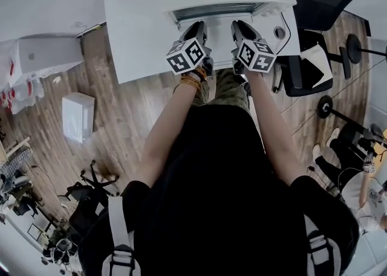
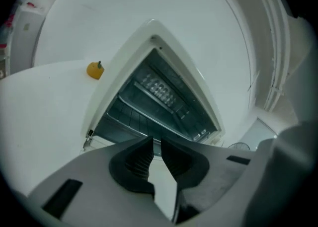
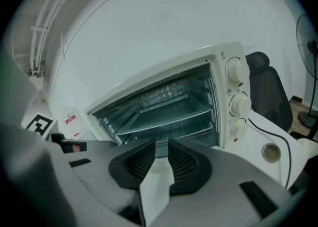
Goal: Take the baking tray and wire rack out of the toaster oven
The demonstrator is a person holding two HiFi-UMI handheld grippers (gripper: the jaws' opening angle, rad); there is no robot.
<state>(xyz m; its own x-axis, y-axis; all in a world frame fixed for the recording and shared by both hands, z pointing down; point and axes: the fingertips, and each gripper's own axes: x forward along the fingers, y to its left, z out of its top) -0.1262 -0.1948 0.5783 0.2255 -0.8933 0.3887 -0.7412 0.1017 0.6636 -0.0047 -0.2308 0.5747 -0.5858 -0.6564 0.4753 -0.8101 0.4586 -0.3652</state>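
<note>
Tray (image 3: 166,113) and rack (image 3: 180,131) sit inside the open oven (image 3: 233,89), at the table's (image 1: 139,39) right front corner. Left gripper (image 2: 157,145) closed, empty. Right gripper (image 3: 161,149) slightly apart, empty. I'd open both 2 wider, go in level, pinch the tray's front lip.

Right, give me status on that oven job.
Left gripper shut, empty; right gripper slightly open, empty. Baking tray and wire rack both inside the open toaster oven, untouched. Nothing blocking the opening.

White toaster oven (image 3: 160,78), white table (image 1: 140,45)
</note>
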